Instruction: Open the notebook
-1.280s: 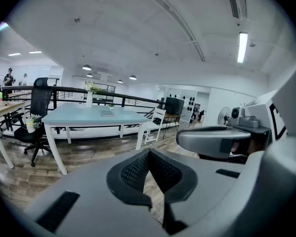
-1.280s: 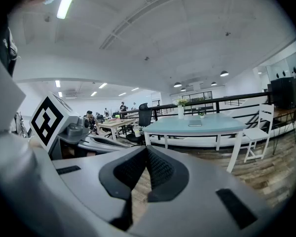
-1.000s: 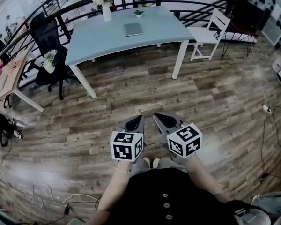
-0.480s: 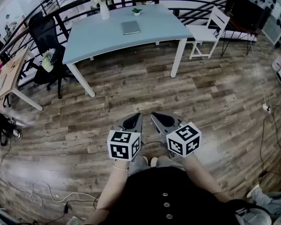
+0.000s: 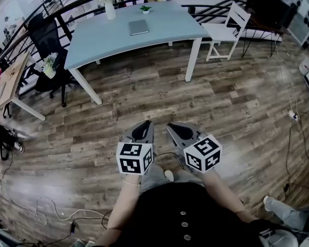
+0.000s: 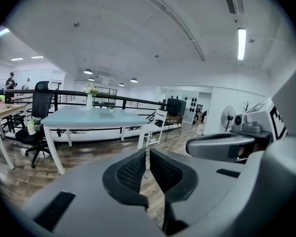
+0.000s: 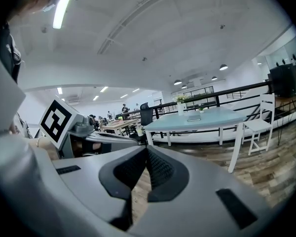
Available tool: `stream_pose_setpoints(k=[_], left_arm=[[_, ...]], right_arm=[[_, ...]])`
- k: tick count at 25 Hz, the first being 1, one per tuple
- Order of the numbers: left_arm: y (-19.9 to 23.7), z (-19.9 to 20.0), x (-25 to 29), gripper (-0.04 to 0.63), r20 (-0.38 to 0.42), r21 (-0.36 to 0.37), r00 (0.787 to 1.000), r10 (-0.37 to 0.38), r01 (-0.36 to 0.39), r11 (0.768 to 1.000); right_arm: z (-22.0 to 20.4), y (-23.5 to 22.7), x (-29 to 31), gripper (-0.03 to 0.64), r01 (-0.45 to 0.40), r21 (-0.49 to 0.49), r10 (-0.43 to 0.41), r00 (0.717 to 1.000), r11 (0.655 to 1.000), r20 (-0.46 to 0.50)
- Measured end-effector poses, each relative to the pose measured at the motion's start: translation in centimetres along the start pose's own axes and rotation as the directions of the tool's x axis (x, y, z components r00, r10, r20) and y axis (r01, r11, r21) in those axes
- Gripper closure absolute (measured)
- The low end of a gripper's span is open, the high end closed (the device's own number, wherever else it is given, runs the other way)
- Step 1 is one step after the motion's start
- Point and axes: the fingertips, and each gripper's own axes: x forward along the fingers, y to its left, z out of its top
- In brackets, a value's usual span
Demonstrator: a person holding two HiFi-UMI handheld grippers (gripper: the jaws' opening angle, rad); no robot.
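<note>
Head view: person stands on plank floor (image 5: 159, 94), both tools held low and close to the body. L gripper (image 5: 144, 128) and R gripper (image 5: 176, 129) sit side by side, tips fwd, nothing in either. The notebook (image 5: 138, 27), a thin grey slab, lies closed and flat on the pale blue table (image 5: 92, 48), well apart from both tools; vase (image 5: 107, 1) and small potted plant (image 5: 145, 8) stand behind it, white chair (image 5: 226, 27) at the table's end. L gripper view: L gripper (image 6: 148, 154) has its ribbed pads together, only a hairline seam, nothing between; notebook (image 6: 107, 115) is a small flat shape far off on the tabletop. R gripper view: R gripper (image 7: 146, 149) likewise closed and empty; notebook (image 7: 194, 118) far off, the L tool's marker cube (image 7: 56, 120) just beside. Judgement: step in hand = approach, task itself not begun. To do it well: walk up square to the table's near long edge, spread the jaws before reaching, find the hinge side first (can't tell from here). Then pin the base w/ one tool and lift the cover at the free edge w/ the other, slowly, so the slab doesn't slide toward the vase.
</note>
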Motion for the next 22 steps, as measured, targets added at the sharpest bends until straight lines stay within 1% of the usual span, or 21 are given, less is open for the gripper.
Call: stream_pose_setpoints(k=[2,5,10,15,19,22], left_arm=[[-0.5,-0.2,0.0,0.564,-0.001,0.001,1.0,-0.004,0.004,1.0],[-0.8,-0.4,0.2,0.497,-0.02,0.011,1.0,-0.008,0.009,1.0],[-0.5,-0.6,1.0,0.454,-0.047,0.038,0.999,-0.009,0.01,0.999],[0.4,0.2,2.7,0.391,-0.047,0.043,0.999,-0.001,0.003,0.999],[1.3,0.5,5.2,0.376,-0.062,0.038,0.997,-0.034,0.037,0.999],[3.1,1.5,7.4,0.376,-0.068,0.037,0.997,-0.045,0.048,0.998]], right_arm=[[-0.3,-0.2,-0.4,0.612,0.0,0.009,0.0,1.0,1.0,0.0],[-0.4,-0.4,-0.6,0.612,-0.008,0.024,0.008,1.0,1.0,0.003],[-0.3,-0.9,0.0,0.612,-0.017,0.042,0.016,1.0,0.999,0.012],[-0.7,-2.1,1.3,0.612,-0.015,0.068,0.015,1.0,0.998,0.001],[-0.5,-3.9,3.3,0.612,0.0,0.089,0.0,1.0,0.996,0.001],[0.5,-5.8,5.5,0.612,0.018,0.087,-0.018,1.0,0.996,0.001]])
